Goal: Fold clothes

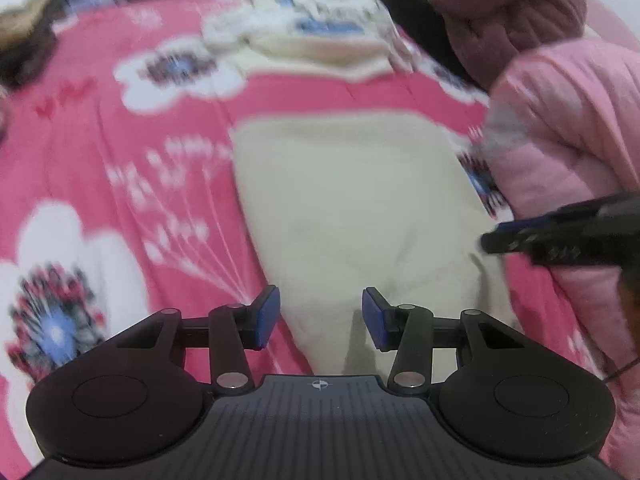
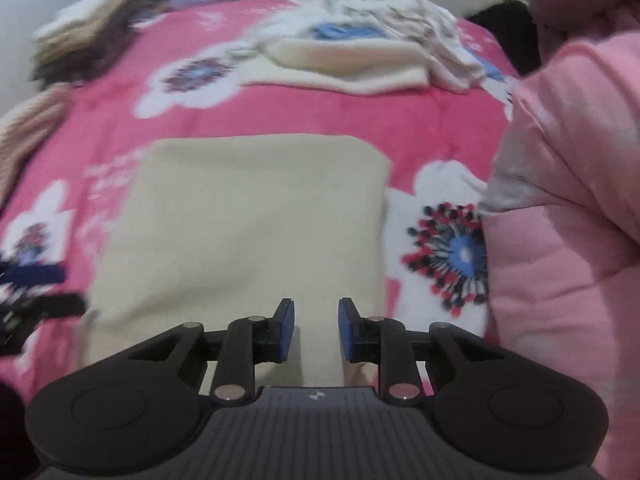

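Observation:
A cream garment (image 1: 352, 200) lies folded into a flat rectangle on the pink flowered bedspread (image 1: 120, 152). My left gripper (image 1: 320, 314) hovers over its near edge, jaws open, nothing between the blue pads. In the right wrist view the same cream garment (image 2: 248, 216) fills the middle. My right gripper (image 2: 316, 326) hangs above its near edge with a narrower gap and nothing in it. The right gripper (image 1: 560, 236) also shows at the right edge of the left wrist view, beside the garment. The left gripper (image 2: 32, 292) appears blurred at the left edge of the right wrist view.
A loose pile of white and cream clothes (image 2: 372, 48) lies at the far side of the bed. A pink padded jacket (image 2: 568, 208) bulks up on the right, with a mauve padded one (image 1: 516, 12) behind it. Folded clothes (image 2: 80, 36) are stacked at far left.

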A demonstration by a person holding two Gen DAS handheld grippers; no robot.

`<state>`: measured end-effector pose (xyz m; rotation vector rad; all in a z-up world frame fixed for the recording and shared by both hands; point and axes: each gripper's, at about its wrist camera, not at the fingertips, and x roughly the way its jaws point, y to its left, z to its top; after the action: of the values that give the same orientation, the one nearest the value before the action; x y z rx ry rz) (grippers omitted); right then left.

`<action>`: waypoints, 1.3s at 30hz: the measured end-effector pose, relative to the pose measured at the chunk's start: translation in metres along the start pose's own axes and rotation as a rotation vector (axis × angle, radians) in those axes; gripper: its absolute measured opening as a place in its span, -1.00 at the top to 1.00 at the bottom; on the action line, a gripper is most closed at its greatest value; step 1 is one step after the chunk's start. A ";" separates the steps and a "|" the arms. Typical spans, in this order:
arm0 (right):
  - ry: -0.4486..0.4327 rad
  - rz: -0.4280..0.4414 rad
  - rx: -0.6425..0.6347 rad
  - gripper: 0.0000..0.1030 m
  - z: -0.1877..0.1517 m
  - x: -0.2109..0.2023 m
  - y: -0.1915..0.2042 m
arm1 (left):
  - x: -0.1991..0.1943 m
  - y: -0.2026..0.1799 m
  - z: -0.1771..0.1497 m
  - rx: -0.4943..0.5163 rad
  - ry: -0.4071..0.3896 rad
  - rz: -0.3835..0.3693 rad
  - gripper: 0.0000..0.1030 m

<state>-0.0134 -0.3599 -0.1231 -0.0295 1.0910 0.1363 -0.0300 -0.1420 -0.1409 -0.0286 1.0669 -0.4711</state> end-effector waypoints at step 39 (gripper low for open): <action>0.113 -0.070 0.126 0.54 -0.040 0.012 0.046 | -0.070 0.007 -0.021 -0.084 -0.066 0.173 -0.12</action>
<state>-0.0494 -0.3165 -0.1503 0.0379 1.2076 0.0028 -0.0725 -0.1042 -0.0945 -0.0254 1.0142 -0.2670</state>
